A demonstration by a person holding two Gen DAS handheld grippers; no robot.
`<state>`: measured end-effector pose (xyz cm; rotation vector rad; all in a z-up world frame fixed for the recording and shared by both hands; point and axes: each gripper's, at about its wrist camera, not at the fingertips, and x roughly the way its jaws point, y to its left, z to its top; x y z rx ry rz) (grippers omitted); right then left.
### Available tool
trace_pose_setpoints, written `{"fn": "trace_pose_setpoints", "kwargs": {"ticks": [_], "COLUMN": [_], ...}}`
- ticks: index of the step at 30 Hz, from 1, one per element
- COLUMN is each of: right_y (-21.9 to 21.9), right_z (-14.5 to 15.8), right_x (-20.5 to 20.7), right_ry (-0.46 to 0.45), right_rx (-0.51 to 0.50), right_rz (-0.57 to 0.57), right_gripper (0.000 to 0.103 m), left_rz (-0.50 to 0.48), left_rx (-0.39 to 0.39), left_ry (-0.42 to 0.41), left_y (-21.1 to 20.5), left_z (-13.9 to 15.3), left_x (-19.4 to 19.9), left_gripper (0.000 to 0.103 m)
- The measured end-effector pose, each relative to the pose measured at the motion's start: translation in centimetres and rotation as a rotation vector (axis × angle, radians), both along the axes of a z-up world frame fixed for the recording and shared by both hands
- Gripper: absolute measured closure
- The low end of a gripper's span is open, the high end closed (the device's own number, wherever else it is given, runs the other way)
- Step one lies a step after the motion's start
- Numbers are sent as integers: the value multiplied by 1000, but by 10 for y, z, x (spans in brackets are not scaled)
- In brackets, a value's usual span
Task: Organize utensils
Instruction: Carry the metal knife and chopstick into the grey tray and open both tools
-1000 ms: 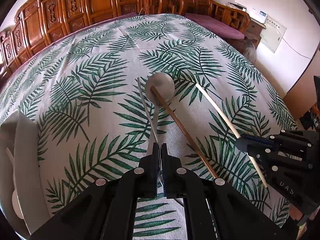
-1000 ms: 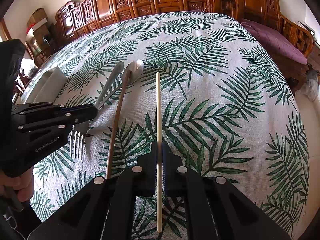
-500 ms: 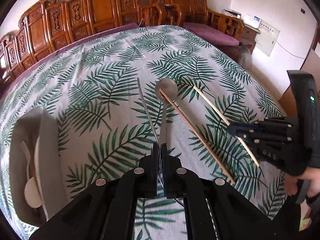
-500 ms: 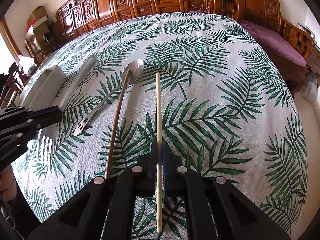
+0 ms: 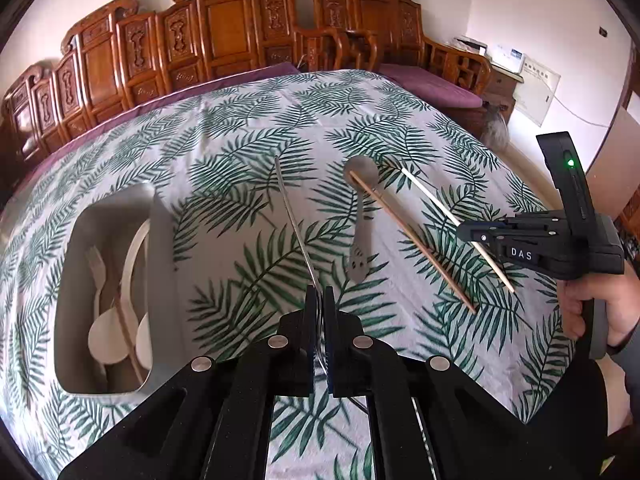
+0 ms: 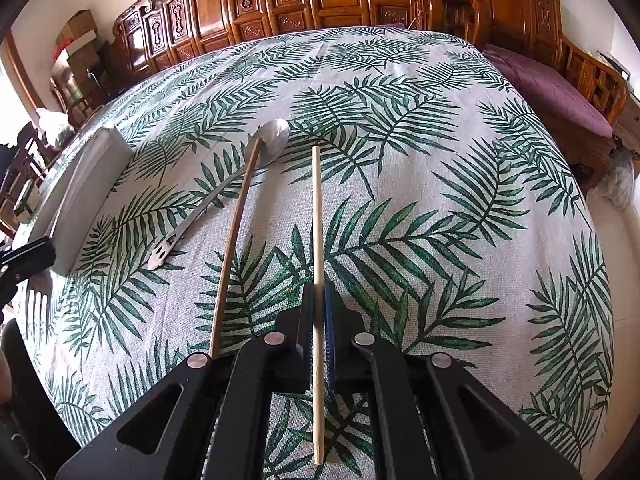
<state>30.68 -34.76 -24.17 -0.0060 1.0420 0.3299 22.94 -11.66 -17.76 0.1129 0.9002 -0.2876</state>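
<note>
My left gripper (image 5: pixel 320 300) is shut on a metal fork (image 5: pixel 294 216), held edge-on above the cloth; its tines show at the left edge of the right wrist view (image 6: pixel 38 300). My right gripper (image 6: pixel 319 300) is shut on a pale chopstick (image 6: pixel 317 220), also seen in the left wrist view (image 5: pixel 448 212). A brown chopstick (image 6: pixel 236 236) lies on the table across a metal spoon (image 6: pixel 224 196). A grey utensil tray (image 5: pixel 160 240) at the left holds white plastic cutlery (image 5: pixel 100 320).
The table wears a palm-leaf cloth (image 6: pixel 440 200). Carved wooden chairs (image 5: pixel 224 40) line the far side, with a purple-cushioned bench (image 6: pixel 560 88) at the right. The table edge drops off to the right.
My left gripper has lifted the fork and swung left toward the tray, which has come into fuller view. My right gripper still holds the pale chopstick, nearly unmoved.
</note>
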Motion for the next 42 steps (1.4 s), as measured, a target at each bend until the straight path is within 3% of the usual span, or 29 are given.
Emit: {"fn": "trace_pose_setpoints", "kwargs": {"ticks": [6, 16, 28, 42], "right_y": [-1, 6, 88, 178], "right_z": [5, 49, 96, 97], "right_x": [-1, -3, -14, -22], "right_ry": [-10, -77, -133, -69], "right_rx": [-13, 34, 47, 90], "right_rz": [-7, 3, 114, 206], "right_gripper": [97, 97, 97, 97], "left_rz": [11, 27, 92, 111], "left_rx": [-11, -34, -41, -31], "left_ry": [-5, -54, -57, 17], "left_y": [15, 51, 125, 180], "left_z": [7, 41, 56, 39], "left_x": [-8, -13, 1, 32], "left_gripper": [101, 101, 101, 101]}}
